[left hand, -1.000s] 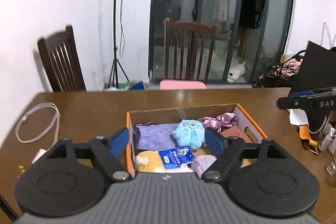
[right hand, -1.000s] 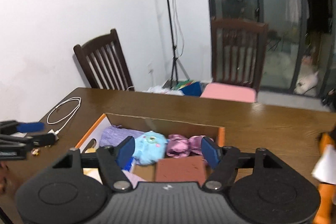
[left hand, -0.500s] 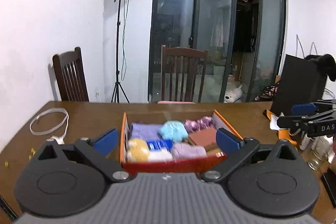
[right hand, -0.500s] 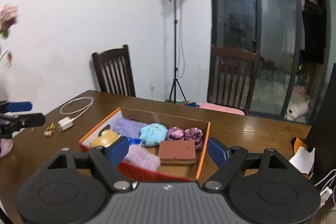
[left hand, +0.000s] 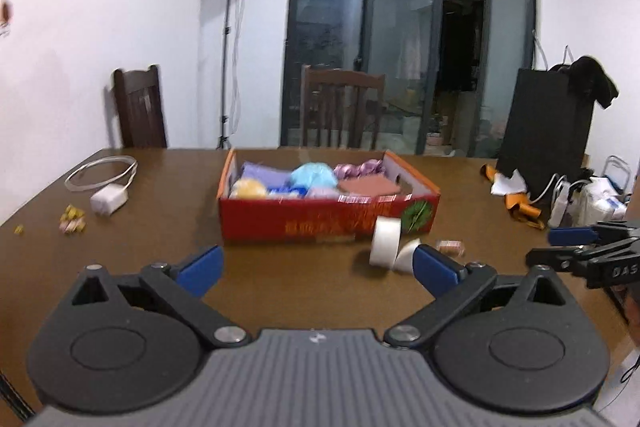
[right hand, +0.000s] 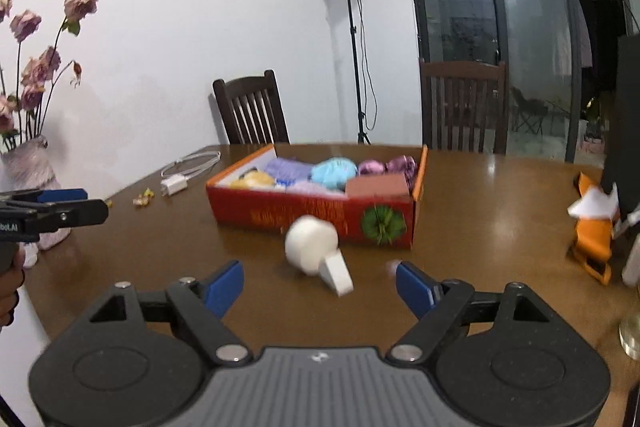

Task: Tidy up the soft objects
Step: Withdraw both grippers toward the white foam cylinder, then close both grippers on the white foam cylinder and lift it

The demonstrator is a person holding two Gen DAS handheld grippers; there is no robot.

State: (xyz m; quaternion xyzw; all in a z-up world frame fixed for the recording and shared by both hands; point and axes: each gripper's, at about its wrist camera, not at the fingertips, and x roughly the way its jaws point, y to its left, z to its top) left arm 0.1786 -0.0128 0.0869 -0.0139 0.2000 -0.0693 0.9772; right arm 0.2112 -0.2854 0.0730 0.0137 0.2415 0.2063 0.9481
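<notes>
Both grippers, left [left hand: 318, 265] and right [right hand: 320, 287], gape empty, jaws just widened (nothing between them); soft toys [right hand: 334, 173] sit packed in the box [right hand: 312, 217], so hands hang clear.

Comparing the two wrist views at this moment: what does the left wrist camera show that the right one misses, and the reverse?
Only the left wrist view shows the black cabinet with dark cloth draped on it, and the right gripper at its right edge. Only the right wrist view shows the vase of dried pink flowers and the left gripper at its left edge. Both show the red box packed with soft items, the white tape rolls in front of it, the white charger and the light stand.
</notes>
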